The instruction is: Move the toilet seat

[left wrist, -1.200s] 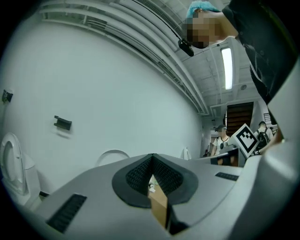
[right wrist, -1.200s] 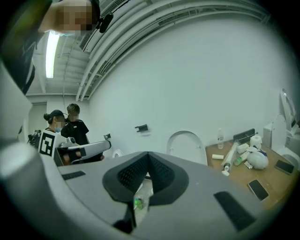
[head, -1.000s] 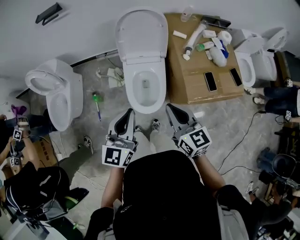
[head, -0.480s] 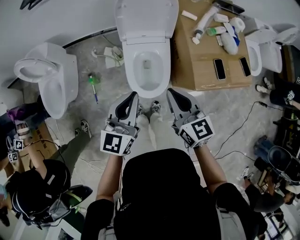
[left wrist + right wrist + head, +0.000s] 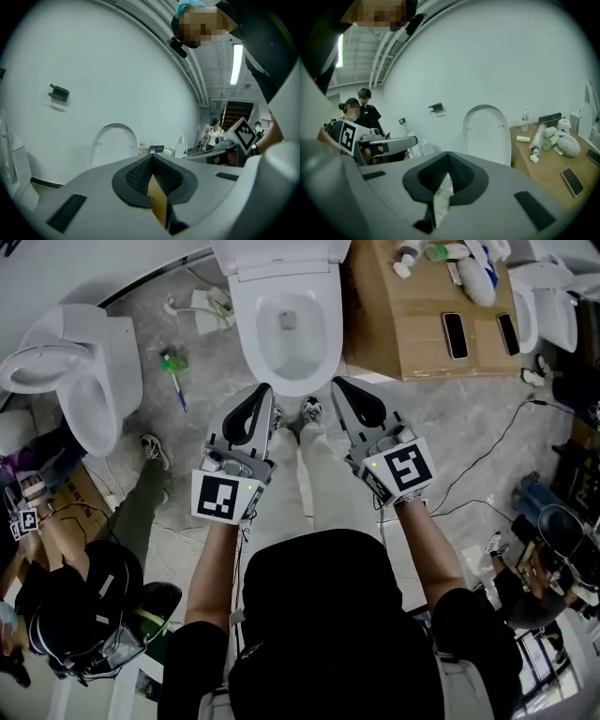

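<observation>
The left tongs (image 5: 261, 392) and right tongs (image 5: 339, 385) are shut and hold nothing. They are near the front of the toilet (image 5: 246, 343). The toilet seat (image 5: 486, 133) stands up.

Site: indoor test or recording room, not a working bathroom. Central toilet (image 5: 291, 334) stands on bare grey floor (image 5: 187, 456). More toilets left (image 5: 89, 381) and right (image 5: 548, 306) of it. Cardboard box (image 5: 412, 343) with phones (image 5: 455, 334) just right; loose cable (image 5: 497, 451) beyond.

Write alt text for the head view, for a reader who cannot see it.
Seen from above, a person holds the left gripper and right gripper, both shut, pointing at the front of an open white toilet. A cardboard box with two phones stands to its right, a second toilet to the left.
</observation>
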